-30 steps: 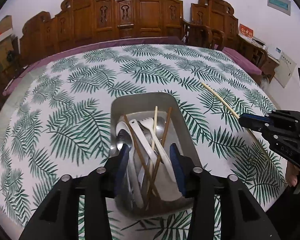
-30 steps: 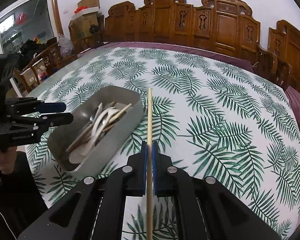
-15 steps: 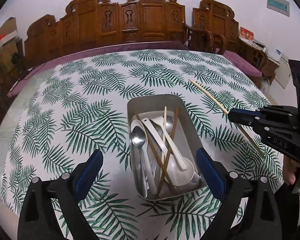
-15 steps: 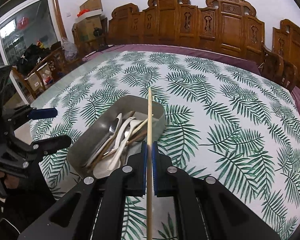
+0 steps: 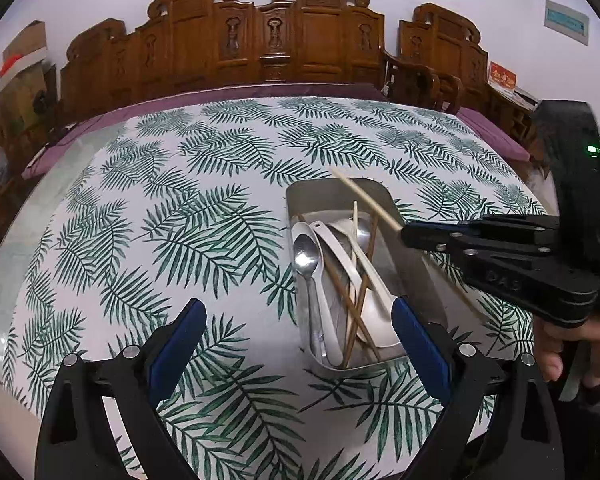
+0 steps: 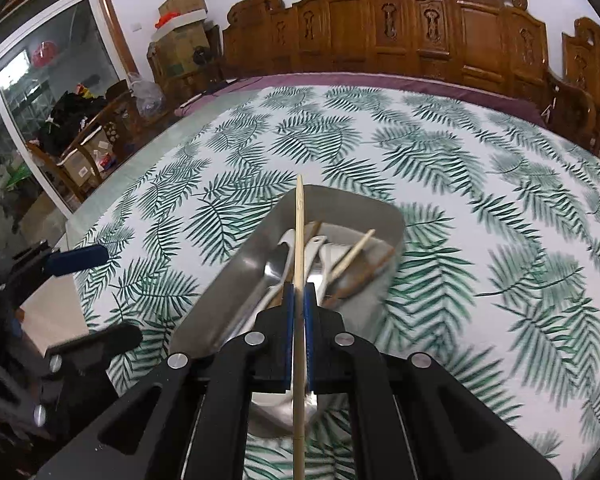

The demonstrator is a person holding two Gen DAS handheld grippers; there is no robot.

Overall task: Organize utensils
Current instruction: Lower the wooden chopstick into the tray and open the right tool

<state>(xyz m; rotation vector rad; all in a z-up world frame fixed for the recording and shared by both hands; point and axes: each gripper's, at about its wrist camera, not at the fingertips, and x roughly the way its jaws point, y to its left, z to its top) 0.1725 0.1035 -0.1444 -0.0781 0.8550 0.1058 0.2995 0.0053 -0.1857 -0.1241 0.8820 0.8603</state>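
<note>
A metal tray (image 5: 332, 196) (image 6: 352, 204) sits on the leaf-patterned tablecloth and holds a metal spoon (image 5: 306, 256), white spoons (image 5: 364, 268) and brown and pale chopsticks (image 5: 362, 296). My right gripper (image 6: 297, 292) (image 5: 404, 232) is shut on a pale bamboo chopstick (image 6: 299, 232) (image 5: 364, 196) and holds it in the air over the tray, its tip above the tray's far end. My left gripper (image 5: 296, 316) is open wide and empty, just in front of the tray's near end; it also shows at the left in the right wrist view (image 6: 96, 292).
The round table (image 5: 204, 184) is wide, with carved wooden chairs (image 5: 284, 36) along its far side. Boxes and clutter (image 6: 84, 120) stand by a window to the left. A hand (image 5: 580, 344) holds the right gripper at the table's right edge.
My left gripper opened wide and drew back from the tray. My right gripper carried the bamboo chopstick leftward from beside the tray to above it.
</note>
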